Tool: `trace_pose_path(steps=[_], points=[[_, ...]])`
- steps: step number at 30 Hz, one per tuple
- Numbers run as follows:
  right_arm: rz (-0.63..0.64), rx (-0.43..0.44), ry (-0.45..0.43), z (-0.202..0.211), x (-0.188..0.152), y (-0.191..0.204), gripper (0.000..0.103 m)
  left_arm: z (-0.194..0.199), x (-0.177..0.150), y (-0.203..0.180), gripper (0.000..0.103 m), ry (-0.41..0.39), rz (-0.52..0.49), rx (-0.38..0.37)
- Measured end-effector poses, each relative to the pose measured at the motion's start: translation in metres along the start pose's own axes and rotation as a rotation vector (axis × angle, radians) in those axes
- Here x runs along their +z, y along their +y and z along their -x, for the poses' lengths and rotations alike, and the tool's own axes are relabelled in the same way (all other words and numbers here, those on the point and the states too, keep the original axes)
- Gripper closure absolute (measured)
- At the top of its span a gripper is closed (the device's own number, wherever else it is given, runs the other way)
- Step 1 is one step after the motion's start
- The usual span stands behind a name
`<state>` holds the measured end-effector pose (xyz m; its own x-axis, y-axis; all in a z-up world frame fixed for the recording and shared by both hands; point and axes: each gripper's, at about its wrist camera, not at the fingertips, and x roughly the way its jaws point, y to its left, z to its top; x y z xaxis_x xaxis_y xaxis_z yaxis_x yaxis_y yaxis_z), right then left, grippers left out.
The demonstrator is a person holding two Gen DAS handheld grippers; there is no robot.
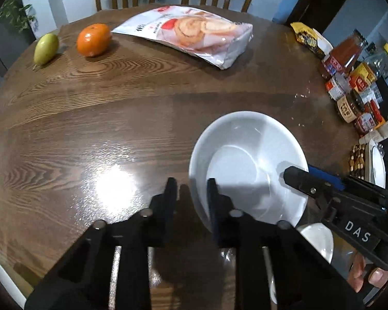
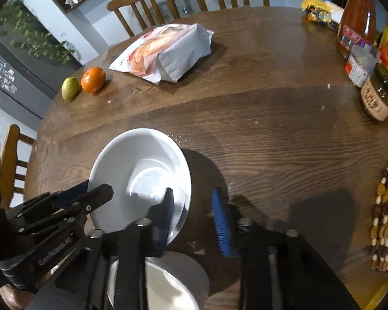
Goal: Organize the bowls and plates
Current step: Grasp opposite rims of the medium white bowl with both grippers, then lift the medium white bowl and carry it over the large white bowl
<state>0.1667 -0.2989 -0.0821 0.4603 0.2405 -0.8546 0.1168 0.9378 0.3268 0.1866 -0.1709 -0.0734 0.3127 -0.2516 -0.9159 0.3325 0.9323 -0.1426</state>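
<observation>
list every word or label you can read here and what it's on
"DAS": white letters on the body of the right gripper.
Left gripper: raised word along its body, too blurred to read.
Snack bag: print too blurred to read.
Jars and bottle: label characters too small and blurred to read.
Yellow packet: print unreadable.

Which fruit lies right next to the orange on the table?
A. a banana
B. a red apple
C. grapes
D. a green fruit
D: a green fruit lies just beside the orange near the far edge of the table, left of the snack bag; no other fruit shows.
</observation>
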Motion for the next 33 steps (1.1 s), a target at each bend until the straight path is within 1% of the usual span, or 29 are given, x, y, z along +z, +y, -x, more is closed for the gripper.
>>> trace_pose_path(steps=[2, 4, 5, 8, 10, 12, 17, 24, 29, 33], points=[[0.000, 0.016, 0.009, -0.005, 0.000, -0.001, 0.086, -0.004, 0.000, -0.003, 0.088, 0.002, -0.017, 0.005], [-0.003, 0.038, 0.008, -0.006, 0.000, 0.000, 0.092, -0.006, 0.000, -0.005, 0.093, 0.001, -0.027, 0.002], [0.000, 0.045, 0.006, -0.005, 0.000, 0.001, 0.093, -0.006, -0.001, -0.006, 0.092, -0.002, -0.033, 0.006], [0.005, 0.030, -0.008, -0.002, -0.001, 0.004, 0.094, -0.007, -0.002, -0.008, 0.092, -0.016, -0.053, 0.027], [-0.001, 0.043, -0.024, 0.003, 0.000, 0.006, 0.094, -0.003, -0.002, -0.006, 0.092, -0.027, -0.048, 0.026], [0.008, 0.049, -0.048, 0.012, 0.000, 0.010, 0.094, 0.005, -0.002, -0.007, 0.092, -0.055, -0.053, 0.037], [0.047, 0.058, -0.113, 0.040, -0.002, 0.027, 0.094, 0.044, -0.005, -0.004, 0.093, -0.153, -0.061, 0.052], [0.092, 0.089, -0.191, 0.081, -0.013, 0.054, 0.094, 0.091, -0.023, 0.004, 0.093, -0.253, -0.061, 0.083], [0.133, 0.114, -0.221, 0.102, -0.026, 0.078, 0.094, 0.118, -0.043, 0.016, 0.092, -0.303, -0.043, 0.094], [0.169, 0.132, -0.218, 0.106, -0.038, 0.098, 0.094, 0.136, -0.063, 0.032, 0.092, -0.330, -0.009, 0.108]])
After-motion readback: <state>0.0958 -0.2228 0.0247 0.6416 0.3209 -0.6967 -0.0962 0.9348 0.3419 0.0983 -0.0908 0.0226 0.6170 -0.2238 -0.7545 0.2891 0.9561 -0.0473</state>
